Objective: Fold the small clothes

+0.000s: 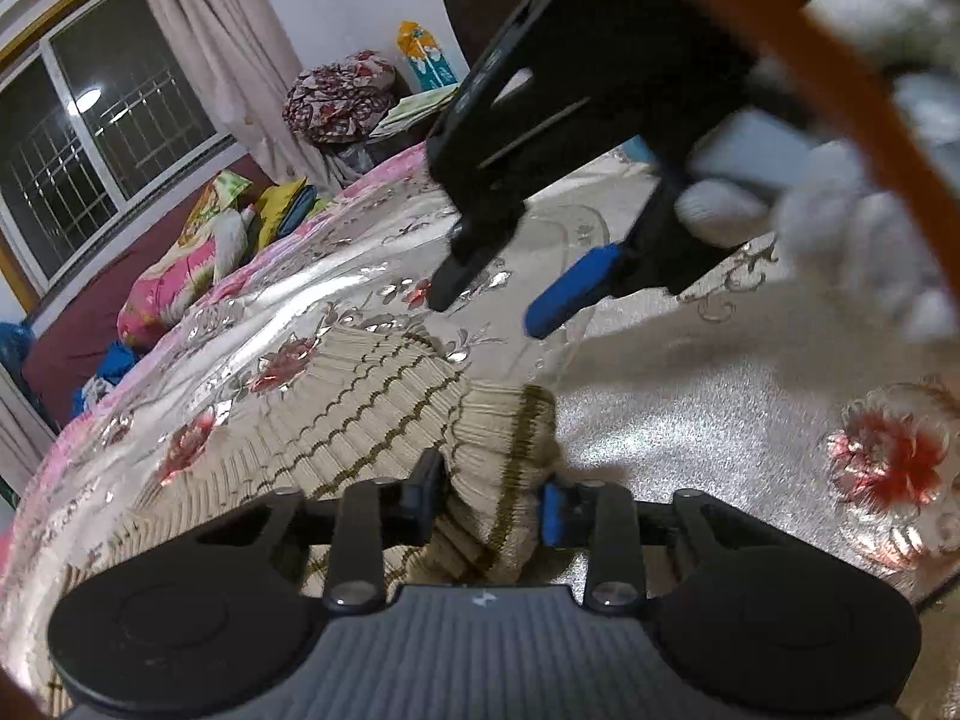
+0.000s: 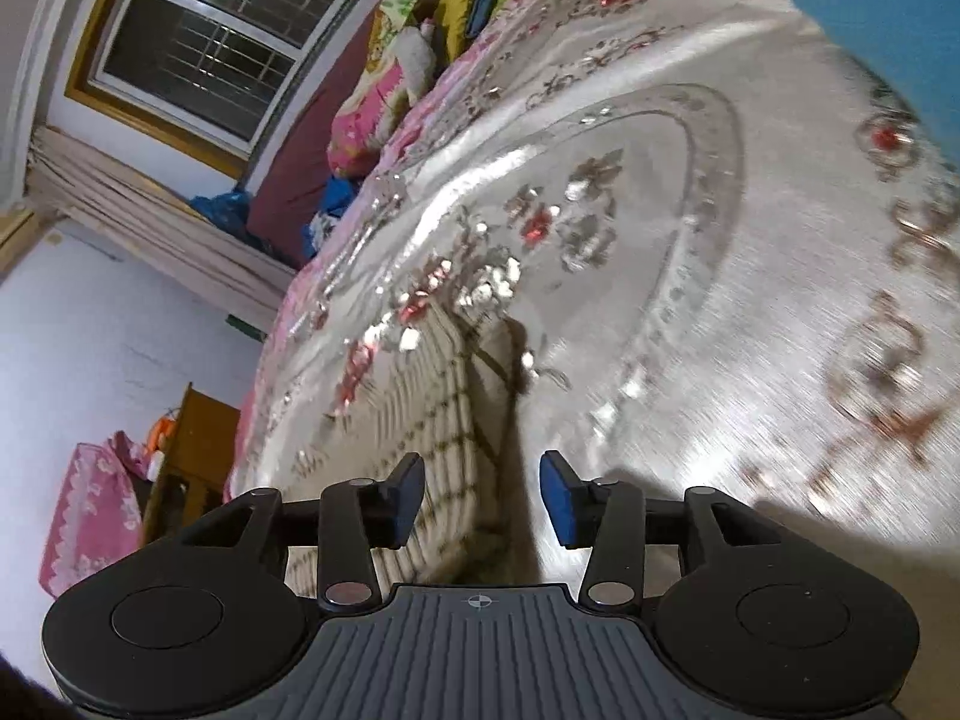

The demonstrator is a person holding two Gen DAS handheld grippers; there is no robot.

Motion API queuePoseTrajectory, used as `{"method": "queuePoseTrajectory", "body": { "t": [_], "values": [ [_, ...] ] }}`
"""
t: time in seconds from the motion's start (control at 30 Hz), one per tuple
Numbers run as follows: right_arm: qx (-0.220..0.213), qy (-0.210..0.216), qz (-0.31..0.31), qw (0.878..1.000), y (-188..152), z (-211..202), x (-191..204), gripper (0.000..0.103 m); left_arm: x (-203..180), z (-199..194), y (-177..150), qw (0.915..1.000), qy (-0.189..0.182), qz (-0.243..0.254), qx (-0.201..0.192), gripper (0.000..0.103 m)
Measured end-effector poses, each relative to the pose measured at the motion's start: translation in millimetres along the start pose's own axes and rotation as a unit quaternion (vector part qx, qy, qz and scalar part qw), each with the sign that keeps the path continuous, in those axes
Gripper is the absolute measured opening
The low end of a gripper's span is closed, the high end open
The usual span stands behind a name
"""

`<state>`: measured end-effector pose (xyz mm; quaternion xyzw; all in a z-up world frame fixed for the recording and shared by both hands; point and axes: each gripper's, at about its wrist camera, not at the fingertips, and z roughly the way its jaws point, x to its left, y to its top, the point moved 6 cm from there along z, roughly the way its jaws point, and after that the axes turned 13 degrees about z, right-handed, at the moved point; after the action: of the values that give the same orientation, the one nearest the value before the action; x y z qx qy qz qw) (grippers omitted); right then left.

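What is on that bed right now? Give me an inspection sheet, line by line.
Surface: bedspread, shiny silver with red flowers, pink border.
Job's things: beige knit garment with brown wavy stripes, lying on the bedspread.
Clutter: pink pillow and yellow items near the window side.
Grippers: left gripper with fingers around a bunched fold of the garment; right gripper open, empty, above the garment, held by a white-gloved hand.
Cables: orange cable crossing the left view.
Surroundings: barred window, curtains, wooden cabinet.
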<state>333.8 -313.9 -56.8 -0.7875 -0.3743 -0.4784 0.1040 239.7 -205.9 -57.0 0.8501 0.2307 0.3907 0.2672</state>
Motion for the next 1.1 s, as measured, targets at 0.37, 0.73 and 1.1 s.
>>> {"method": "queuePoseTrajectory", "body": {
  "t": [0.37, 0.73, 1.1],
  "values": [
    [0.02, 0.004, 0.046, 0.999, 15, 57, 0, 0.054, 26, -9, 0, 0.9936, -0.046, -0.101, -0.018, 0.023],
    [0.023, 0.017, 0.058, 0.998, 15, 78, 8, 0.054, 48, -16, -2, 0.9847, -0.063, -0.158, -0.038, 0.021],
    [0.022, 0.019, 0.08, 0.996, 12, 72, 3, 0.057, 64, -20, -4, 0.9774, -0.077, -0.19, -0.051, 0.019]
  ]
}}
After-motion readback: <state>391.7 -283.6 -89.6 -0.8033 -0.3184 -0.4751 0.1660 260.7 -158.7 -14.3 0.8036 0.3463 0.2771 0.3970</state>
